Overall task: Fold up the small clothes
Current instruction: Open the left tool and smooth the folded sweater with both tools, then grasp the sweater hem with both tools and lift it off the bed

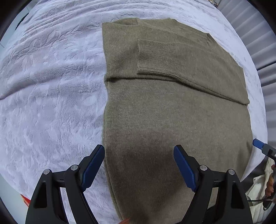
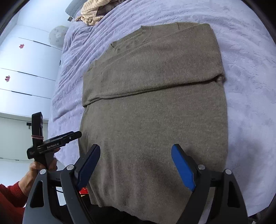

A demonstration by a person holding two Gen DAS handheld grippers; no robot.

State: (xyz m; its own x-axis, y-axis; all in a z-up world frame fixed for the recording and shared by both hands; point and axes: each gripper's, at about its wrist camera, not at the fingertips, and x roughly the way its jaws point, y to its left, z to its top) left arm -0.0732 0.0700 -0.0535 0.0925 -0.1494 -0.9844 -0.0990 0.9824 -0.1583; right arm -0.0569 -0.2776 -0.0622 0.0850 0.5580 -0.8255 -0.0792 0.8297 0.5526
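An olive-brown knit sweater [image 1: 172,106] lies flat on a pale lavender bedspread [image 1: 51,89], both sleeves folded across its chest; a ribbed cuff [image 1: 155,55] shows on top. My left gripper [image 1: 138,155] is open and empty over the sweater's lower left part near the hem. My right gripper [image 2: 135,155] is open and empty over the lower part of the sweater [image 2: 155,106] near its hem. A blue fingertip of the right gripper [image 1: 257,143] shows at the right edge of the left wrist view. The left gripper's body [image 2: 51,141] shows at the left of the right wrist view.
A heap of striped and brown clothes [image 2: 93,12] lies at the far end of the bed. White cabinet doors [image 2: 20,72] stand left of the bed. A round white object [image 2: 57,36] sits by the bed's far corner. The bedspread [image 2: 250,86] is bare to the right.
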